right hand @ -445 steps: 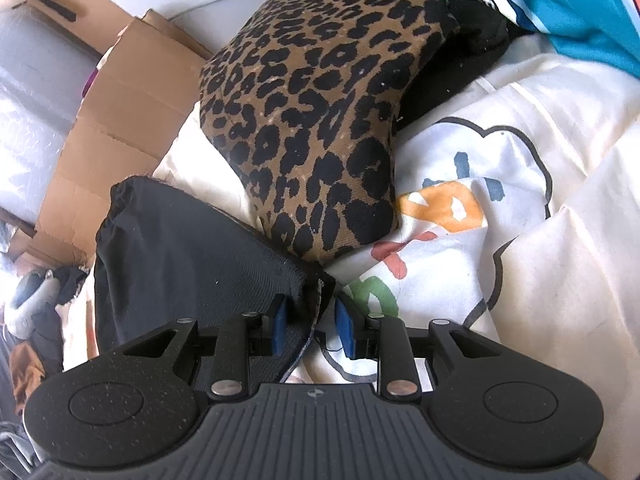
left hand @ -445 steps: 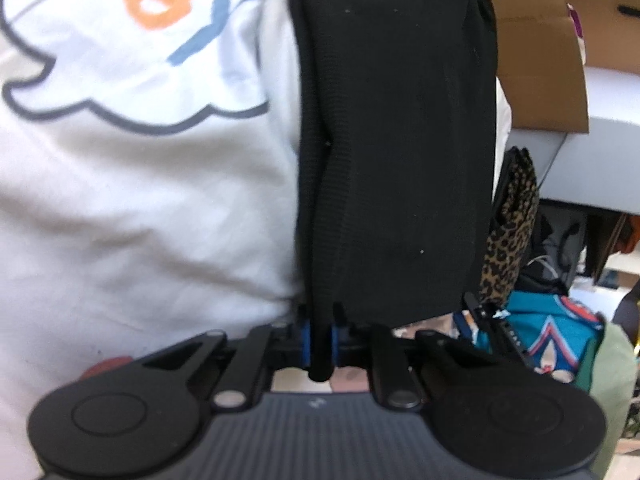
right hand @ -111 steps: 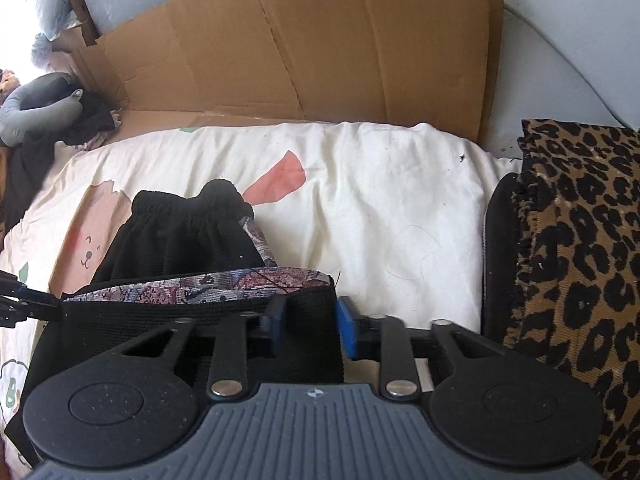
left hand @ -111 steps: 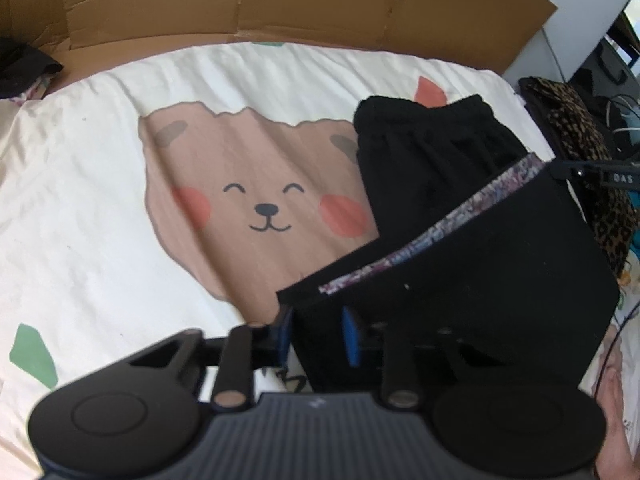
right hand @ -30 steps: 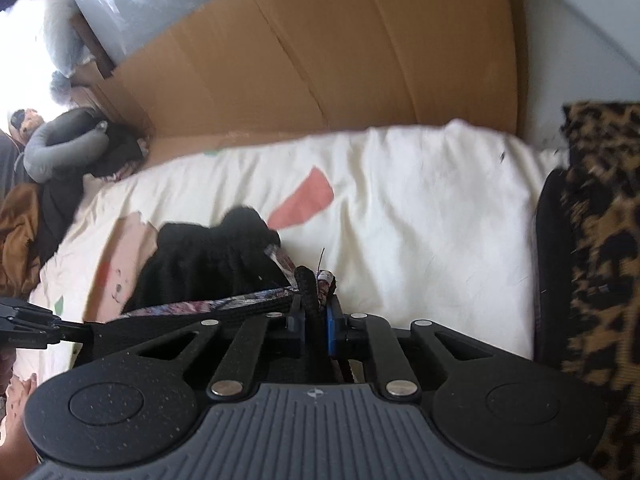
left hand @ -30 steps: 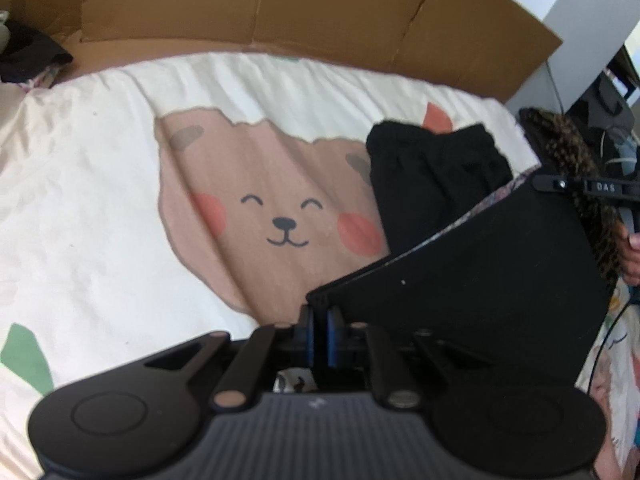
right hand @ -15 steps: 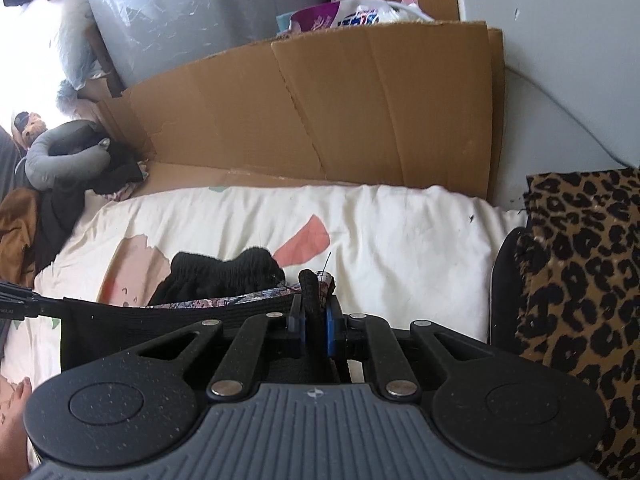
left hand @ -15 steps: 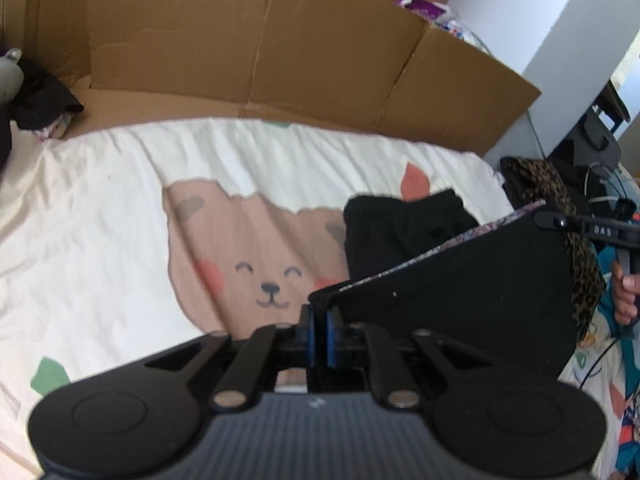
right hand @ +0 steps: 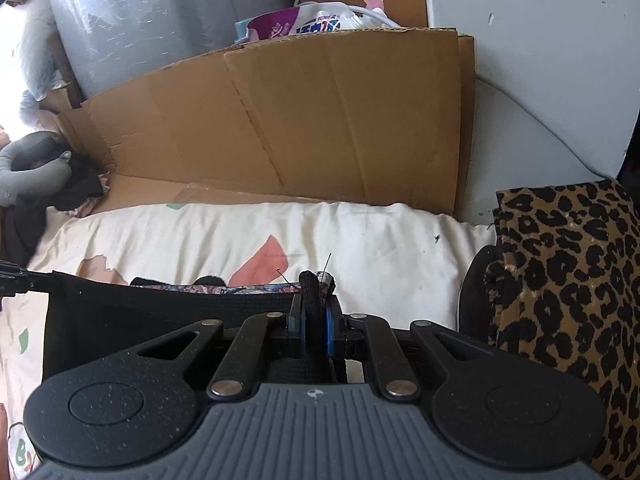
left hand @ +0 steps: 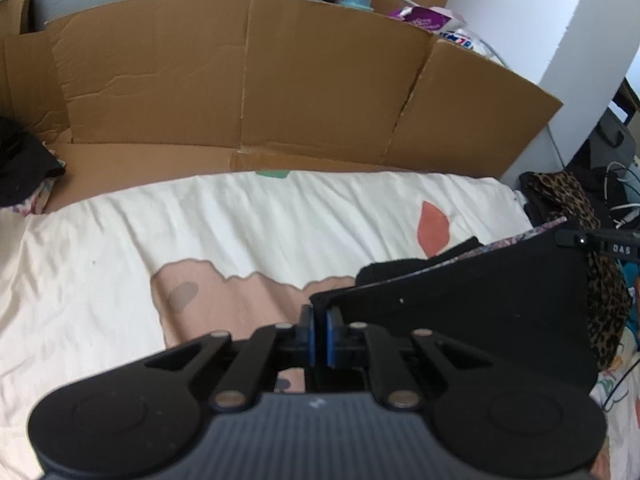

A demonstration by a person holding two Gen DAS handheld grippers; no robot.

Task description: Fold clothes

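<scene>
Black knit garment [left hand: 480, 320], soft and limp, is hanging taut above the bedsheet [left hand: 280, 216]; I'm pinching its corners with left gripper [left hand: 319, 320] and right gripper [right hand: 315, 316] clamped shut.

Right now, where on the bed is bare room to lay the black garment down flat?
Free: the cream printed bedsheet left of the stretched black garment, up to the brown cardboard wall. Crowded: the right edge, with the folded leopard-print cloth.
</scene>
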